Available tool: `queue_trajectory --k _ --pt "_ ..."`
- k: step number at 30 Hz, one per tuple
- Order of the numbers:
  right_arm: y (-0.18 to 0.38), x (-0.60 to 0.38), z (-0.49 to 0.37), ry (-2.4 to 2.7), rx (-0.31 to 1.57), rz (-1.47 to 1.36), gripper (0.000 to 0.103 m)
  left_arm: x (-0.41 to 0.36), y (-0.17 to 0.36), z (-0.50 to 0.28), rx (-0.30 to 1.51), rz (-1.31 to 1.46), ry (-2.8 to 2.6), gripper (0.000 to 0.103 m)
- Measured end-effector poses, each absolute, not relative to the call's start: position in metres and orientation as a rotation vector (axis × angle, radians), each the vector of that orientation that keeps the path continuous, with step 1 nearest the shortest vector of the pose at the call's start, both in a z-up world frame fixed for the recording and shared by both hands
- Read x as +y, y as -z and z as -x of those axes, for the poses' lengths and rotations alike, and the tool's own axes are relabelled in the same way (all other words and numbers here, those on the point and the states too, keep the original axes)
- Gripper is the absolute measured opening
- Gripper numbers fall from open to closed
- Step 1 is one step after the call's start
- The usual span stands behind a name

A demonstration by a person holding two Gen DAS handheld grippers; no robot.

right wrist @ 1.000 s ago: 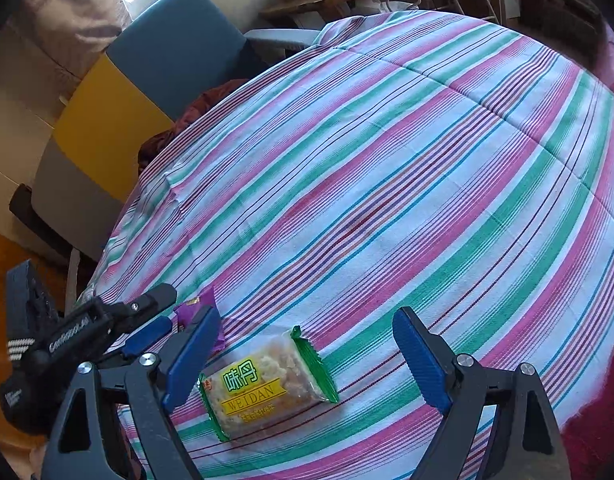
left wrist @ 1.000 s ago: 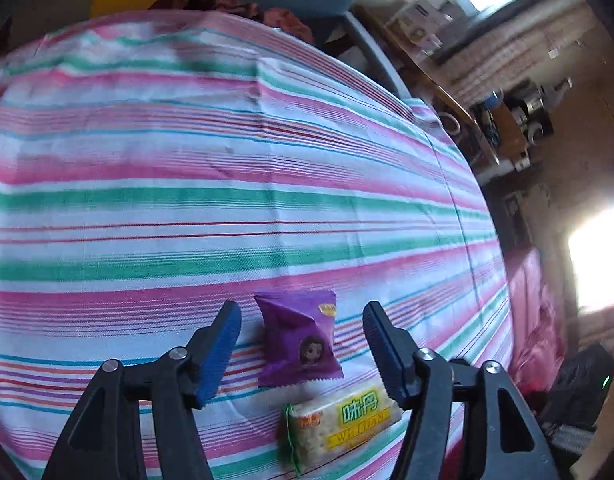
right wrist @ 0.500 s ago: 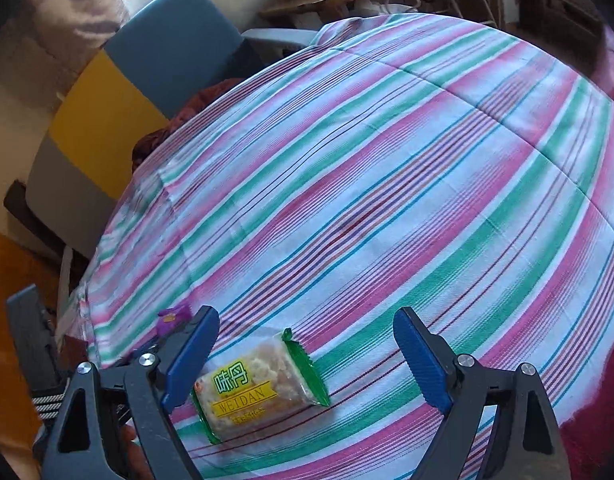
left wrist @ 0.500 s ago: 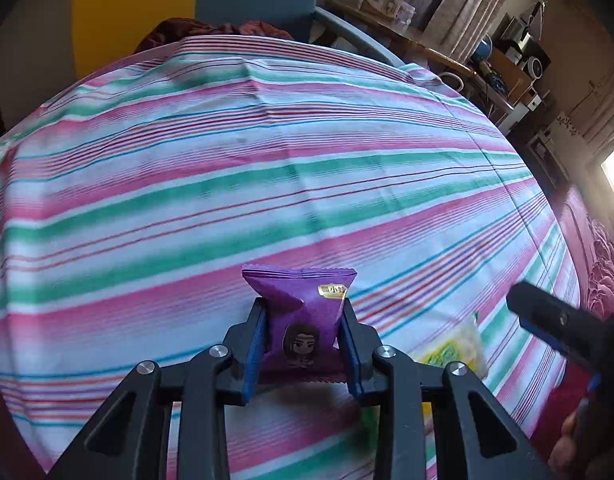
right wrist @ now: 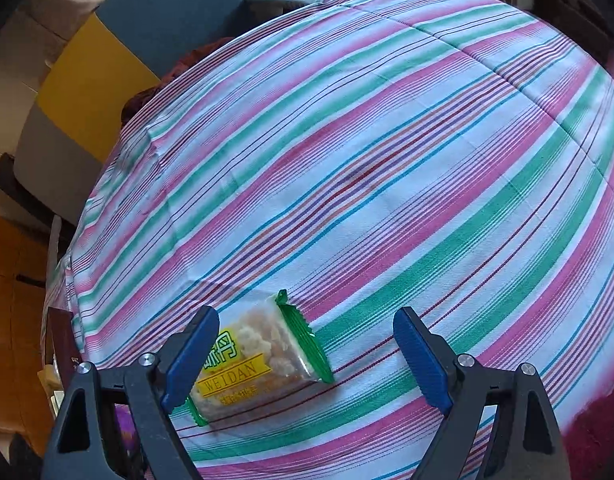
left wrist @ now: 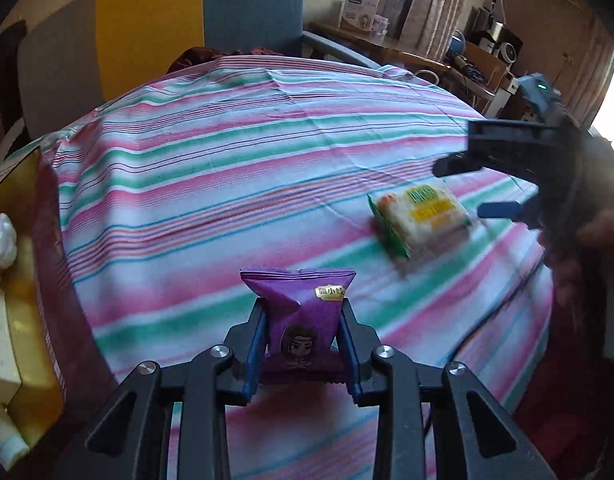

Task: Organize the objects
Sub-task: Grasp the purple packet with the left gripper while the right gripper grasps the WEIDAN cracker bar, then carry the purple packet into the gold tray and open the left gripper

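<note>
A striped cloth (left wrist: 235,168) in pink, green and white covers the table, and everything sits on or above it. At its left edge stands an open gold-lined box (left wrist: 31,280) with small white items inside. The right gripper (right wrist: 307,356) hangs over the cloth with its blue pads spread wide and nothing pressed between them; its left pad overlaps the clear, green-edged cracker packet (right wrist: 255,356), which lies flat on the cloth, partly between the jaws. The left gripper (left wrist: 303,344) is drawn in narrow, its jaws having just closed, and its pads clamp the lower half of the purple snack packet (left wrist: 303,312), which stands upright between them, clear of the cracker packet.
</note>
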State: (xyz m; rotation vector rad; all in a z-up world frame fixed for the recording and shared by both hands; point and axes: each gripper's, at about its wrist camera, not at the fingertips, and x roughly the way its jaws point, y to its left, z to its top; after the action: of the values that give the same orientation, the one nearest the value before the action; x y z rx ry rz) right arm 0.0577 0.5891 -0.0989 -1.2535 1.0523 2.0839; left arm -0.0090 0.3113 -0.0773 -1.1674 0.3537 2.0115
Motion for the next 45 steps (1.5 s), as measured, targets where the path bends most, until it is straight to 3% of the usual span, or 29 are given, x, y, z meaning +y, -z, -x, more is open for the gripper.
queue_trajectory --k 4,8,11,18,26,30,33,36,38,40,45 --pt "0.101 0.576 -0.05 -2.166 1.112 1.318 0.091 0.289 0.069 -0.002 0.309 1.166 -2.009 0.032" --pt "0.107 0.553 -0.031 -2.346 1.471 1.406 0.085 0.262 0.053 -0.005 0.24 1.142 -2.033 0.032" --pt "0.107 0.535 -0.024 -2.407 1.428 1.51 0.085 0.247 0.044 -0.006 0.201 1.12 -2.062 0.032" --pt "0.089 0.517 -0.012 -2.512 1.056 1.467 0.085 0.218 0.032 -0.007 0.151 1.083 -2.123 0.032" --pt "0.063 0.453 0.021 -2.652 0.344 1.529 0.087 0.193 0.031 -0.002 0.098 1.092 -2.162 0.032" --pt "0.07 0.426 0.055 -2.668 0.142 1.6 0.094 0.18 0.028 -0.001 0.078 1.082 -2.181 0.032" --pt "0.085 0.407 0.084 -2.632 -0.054 1.666 0.095 0.172 0.028 0.002 0.056 1.094 -2.193 0.032" --pt "0.099 0.402 0.099 -2.587 -0.125 1.719 0.095 0.165 0.028 0.005 0.038 1.097 -2.21 0.032" --pt "0.108 0.405 0.098 -2.574 -0.067 1.763 0.077 0.16 0.028 0.007 0.025 1.101 -2.223 0.032" --pt "0.109 0.408 0.088 -2.599 0.013 1.741 0.051 0.157 0.029 0.01 0.015 1.112 -2.233 0.032" --pt "0.112 0.403 0.055 -2.646 0.082 1.663 0.05 0.145 0.028 0.016 0.006 1.117 -2.31 0.032"
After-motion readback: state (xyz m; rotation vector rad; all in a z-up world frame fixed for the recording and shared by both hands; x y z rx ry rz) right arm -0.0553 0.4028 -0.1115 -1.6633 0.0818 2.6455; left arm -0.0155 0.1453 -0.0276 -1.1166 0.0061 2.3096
